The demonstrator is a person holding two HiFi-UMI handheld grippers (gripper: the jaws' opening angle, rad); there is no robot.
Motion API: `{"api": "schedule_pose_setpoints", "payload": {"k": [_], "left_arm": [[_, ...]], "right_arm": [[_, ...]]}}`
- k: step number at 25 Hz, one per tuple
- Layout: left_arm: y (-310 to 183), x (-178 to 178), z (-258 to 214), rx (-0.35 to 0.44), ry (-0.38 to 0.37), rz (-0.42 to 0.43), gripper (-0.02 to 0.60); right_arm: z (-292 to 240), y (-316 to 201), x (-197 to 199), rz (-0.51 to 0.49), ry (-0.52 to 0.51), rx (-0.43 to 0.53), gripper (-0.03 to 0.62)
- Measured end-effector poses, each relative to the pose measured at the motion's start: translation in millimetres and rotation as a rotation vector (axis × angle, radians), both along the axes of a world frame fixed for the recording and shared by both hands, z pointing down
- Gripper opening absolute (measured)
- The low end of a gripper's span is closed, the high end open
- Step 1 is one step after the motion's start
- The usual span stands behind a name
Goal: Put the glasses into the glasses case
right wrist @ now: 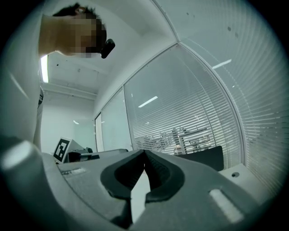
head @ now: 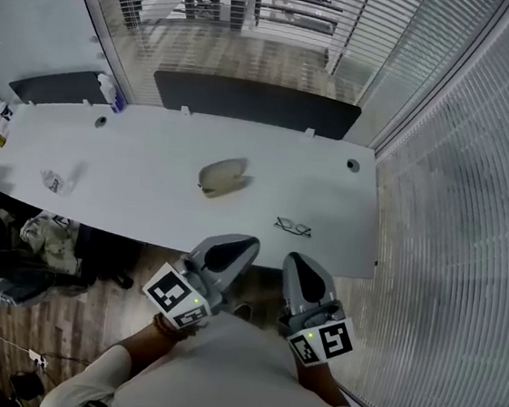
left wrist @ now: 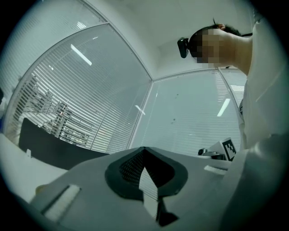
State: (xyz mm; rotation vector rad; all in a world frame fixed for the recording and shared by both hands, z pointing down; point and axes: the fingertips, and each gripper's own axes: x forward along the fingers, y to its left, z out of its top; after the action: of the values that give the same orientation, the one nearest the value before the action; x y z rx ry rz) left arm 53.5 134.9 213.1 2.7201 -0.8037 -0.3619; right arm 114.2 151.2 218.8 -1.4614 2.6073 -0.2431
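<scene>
I have two grippers side by side at the bottom centre of the head view, close to my body and short of the table's (head: 141,153) near edge. Both point roughly level toward the table. The left gripper (head: 241,244) has its jaws pressed together on nothing, and so does the right gripper (head: 300,265). Just above the right one, one pair of glasses (head: 293,227) lies by the near edge. Further up, mid-frame, sits one case (head: 222,175), apart from the glasses.
</scene>
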Motion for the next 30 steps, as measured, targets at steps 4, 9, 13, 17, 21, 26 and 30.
{"api": "schedule_pose_setpoints", "payload": {"k": [4, 9, 13, 17, 21, 26, 30], "left_arm": [[-42.8, -16.5, 4.7, -0.003, 0.012, -0.009, 0.002], [-95.1, -33.1, 6.7, -0.005, 0.020, 0.001, 0.002], [-125.2, -32.1, 5.8, 0.002, 0.016, 0.038, 0.002], [-142.0, -19.2, 10.5, -0.019, -0.002, 0.071, 0.002], [-155.0, -1.2, 8.0, -0.022, -0.005, 0.085, 0.002], [-160.7, 17.7, -1.8, -0.024, 0.002, 0.087, 0.003], [-166.4, 28.3, 3.5, -0.032, -0.008, 0.095, 0.002]], "right_arm": [[5.5, -43.7, -15.1, -0.010, 0.010, -0.006, 0.002], [8.7, -96.4, -30.6, -0.004, 0.035, -0.009, 0.002], [6.6, -128.3, -29.1, 0.030, 0.029, 0.005, 0.002], [2.7, -145.4, -16.3, 0.069, 0.033, 0.019, 0.002], [3.4, -157.1, 5.0, 0.096, 0.028, 0.011, 0.002], [5.4, -161.3, 27.4, 0.115, 0.043, -0.005, 0.002], [8.9, -166.0, 36.4, 0.123, 0.042, -0.019, 0.002]]}}
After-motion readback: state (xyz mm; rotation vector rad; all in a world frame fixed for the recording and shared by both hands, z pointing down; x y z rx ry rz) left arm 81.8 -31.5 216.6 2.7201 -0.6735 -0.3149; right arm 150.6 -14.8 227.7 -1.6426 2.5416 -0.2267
